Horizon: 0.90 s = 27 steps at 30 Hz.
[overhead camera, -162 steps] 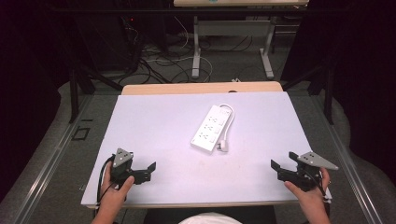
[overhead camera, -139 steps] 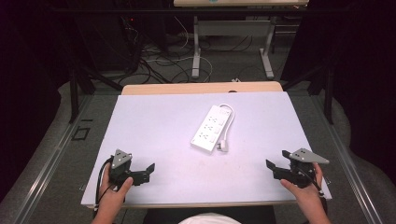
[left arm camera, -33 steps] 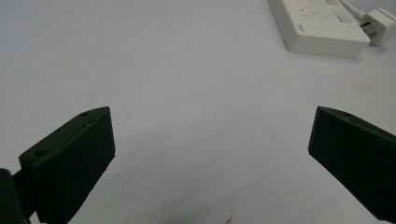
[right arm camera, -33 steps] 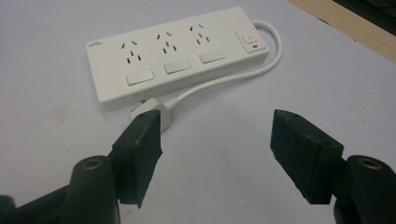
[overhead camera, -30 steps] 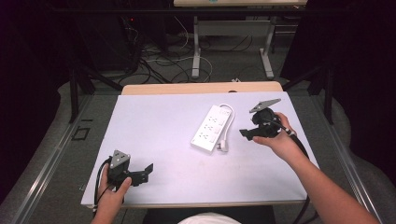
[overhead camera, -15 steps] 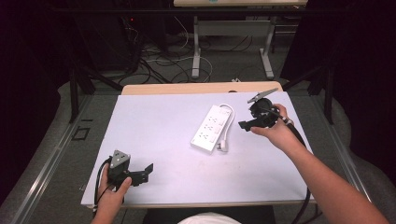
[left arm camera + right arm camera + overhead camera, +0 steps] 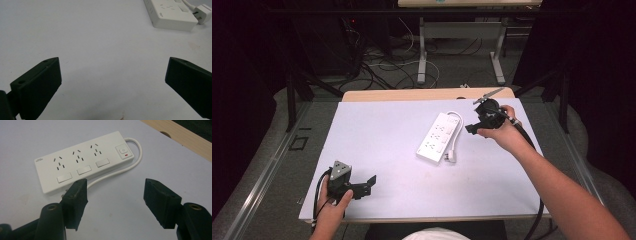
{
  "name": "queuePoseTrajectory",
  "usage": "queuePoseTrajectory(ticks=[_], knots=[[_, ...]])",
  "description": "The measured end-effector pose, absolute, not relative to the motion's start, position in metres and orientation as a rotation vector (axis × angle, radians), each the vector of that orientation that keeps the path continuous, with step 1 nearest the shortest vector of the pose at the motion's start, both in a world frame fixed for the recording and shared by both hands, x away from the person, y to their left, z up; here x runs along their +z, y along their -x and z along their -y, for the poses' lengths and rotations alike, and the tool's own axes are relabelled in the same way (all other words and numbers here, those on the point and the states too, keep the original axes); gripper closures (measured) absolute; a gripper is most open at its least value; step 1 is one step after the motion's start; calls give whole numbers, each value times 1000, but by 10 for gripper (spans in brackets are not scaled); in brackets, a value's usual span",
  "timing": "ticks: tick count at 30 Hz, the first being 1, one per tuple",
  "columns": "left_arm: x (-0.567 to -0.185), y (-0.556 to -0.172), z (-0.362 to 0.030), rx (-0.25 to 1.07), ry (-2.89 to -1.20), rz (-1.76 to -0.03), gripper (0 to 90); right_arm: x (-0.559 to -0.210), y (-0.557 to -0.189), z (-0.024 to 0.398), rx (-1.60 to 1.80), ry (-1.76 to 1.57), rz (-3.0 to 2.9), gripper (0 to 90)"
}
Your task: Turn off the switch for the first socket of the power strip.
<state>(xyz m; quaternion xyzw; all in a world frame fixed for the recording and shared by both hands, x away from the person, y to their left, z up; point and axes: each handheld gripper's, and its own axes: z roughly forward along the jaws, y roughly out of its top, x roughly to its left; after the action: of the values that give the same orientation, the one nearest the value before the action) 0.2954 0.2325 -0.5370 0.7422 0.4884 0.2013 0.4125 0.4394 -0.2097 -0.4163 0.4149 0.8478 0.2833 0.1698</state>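
A white power strip (image 7: 439,137) with three sockets lies flat in the middle of the white table top (image 7: 377,130), its cord looped along its right side and its plug (image 7: 451,159) at the near end. My right gripper (image 7: 473,126) hovers just right of the strip's far end, open, with nothing between its fingers. In the right gripper view the strip (image 7: 82,161) lies beyond the open right gripper (image 7: 116,192), switch end to the right. My left gripper (image 7: 371,182) rests open at the front left. The left gripper view shows that open left gripper (image 7: 112,75) over bare table, with the strip's end (image 7: 172,12) and its plug (image 7: 202,10) far off.
A strip of bare wood (image 7: 412,95) shows along the table's far edge. Beyond it are floor cables (image 7: 392,65) and the legs of another desk (image 7: 422,50). A metal rail (image 7: 267,170) runs along the table's left side.
My right gripper has gone from the table's front right corner to beside the power strip, edging a little farther and higher over the last second. The left gripper has stayed put.
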Motion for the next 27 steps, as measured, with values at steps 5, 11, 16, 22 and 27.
queuePoseTrajectory(ticks=[5, 11, 16, 22, 27], knots=[[-537, -295, -233, 507, -1867, -1228, 4, -417, -446, 205, 798, -1182, -2408, 351], [-537, -295, -233, 507, -1867, -1228, 4, -418, -454, 200, 793, -1204, -2405, 351], [-537, -296, -233, 511, -1867, -1225, 4, -418, -460, 196, 778, -1235, -2400, 358], [-537, -296, -233, 512, -1866, -1225, 4, -419, -467, 191, 768, -1312, -2380, 373], [-537, -296, -233, 510, -1865, -1225, 4, -422, -473, 188, 782, -1383, -2360, 394]])
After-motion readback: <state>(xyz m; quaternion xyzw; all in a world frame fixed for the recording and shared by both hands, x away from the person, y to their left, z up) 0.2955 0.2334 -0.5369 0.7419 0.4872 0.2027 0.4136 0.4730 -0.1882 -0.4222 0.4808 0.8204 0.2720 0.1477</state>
